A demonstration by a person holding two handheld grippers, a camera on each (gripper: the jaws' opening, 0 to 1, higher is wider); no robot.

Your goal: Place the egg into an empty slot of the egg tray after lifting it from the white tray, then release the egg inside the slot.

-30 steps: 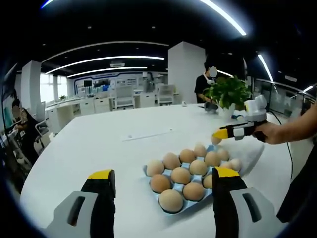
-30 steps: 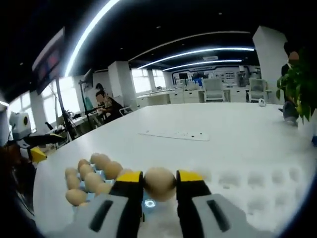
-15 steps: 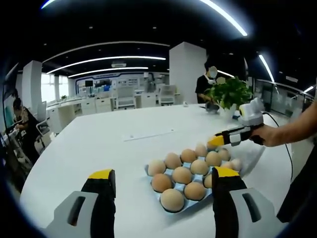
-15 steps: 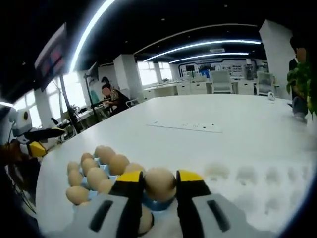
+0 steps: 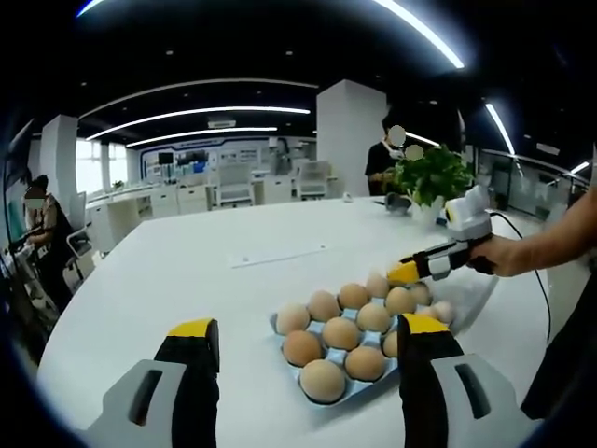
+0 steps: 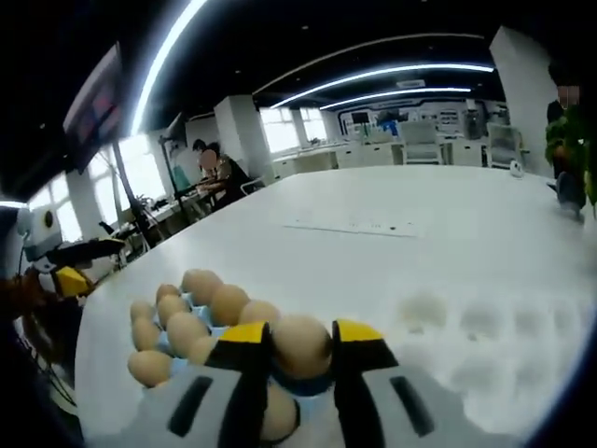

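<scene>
A blue egg tray (image 5: 280, 322) with several brown eggs sits on the white table. My left gripper (image 5: 308, 327) hovers open in front of it, nothing between its jaws. My right gripper (image 5: 410, 273) reaches in from the right over the tray's far corner. In the right gripper view, the right gripper (image 6: 300, 338) is shut on a brown egg (image 6: 300, 347), low over a slot beside the tray's other eggs (image 6: 187, 322). The white tray (image 6: 485, 341) with empty dimples lies just to the right. The left gripper (image 6: 65, 277) shows at far left.
A potted plant (image 5: 429, 173) and a standing person (image 5: 384, 159) are at the table's far side. A person sits at desks (image 6: 219, 168) beyond the table. A flat white strip (image 5: 278, 254) lies mid-table. A forearm (image 5: 550, 243) holds the right gripper.
The right gripper has carried the egg lower and closer over the egg tray's far corner. The left gripper has stayed where it was, open.
</scene>
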